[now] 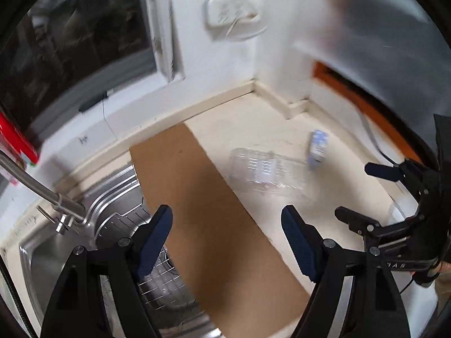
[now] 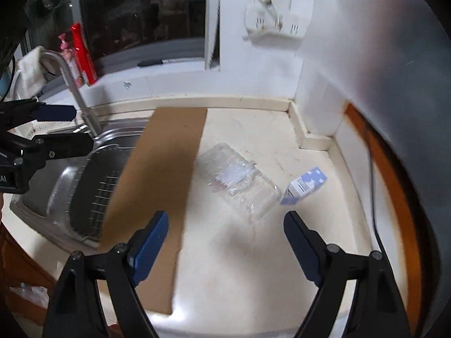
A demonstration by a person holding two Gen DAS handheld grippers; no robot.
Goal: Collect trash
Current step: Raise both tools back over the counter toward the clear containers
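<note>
Right gripper (image 2: 225, 242) hangs over the counter (image 2: 253, 267) w/ jaws spread wide, nothing between the blue pads (image 2: 149, 248). Left gripper (image 1: 227, 239) likewise released and empty, poised over the cardboard sheet (image 1: 197, 197) that bridges the sink (image 1: 112, 197). In the right wrist view the left gripper shows at the left edge, near the faucet (image 2: 76, 90).

Just ahead of the right gripper lies the clear plastic container (image 2: 239, 183), flat on the counter, just beside the cardboard's edge. Near its far corner — touching or not, can't tell — lies a small blue-and-white carton (image 2: 305, 184), tipped on its side, toward the wall.

Handling, as a guess: the container looks thin-walled, very light, springy and slick, so it'll prob. buckle or squirt out if squeezed hard across the middle. Better to take it across the narrow width near a ribbed edge or rim, w/ a gentle close. The carton looks stiffer — light, flat faces, easy to pinch across its two broad sides.

Both views are blurred, so finer detail is unclear.
</note>
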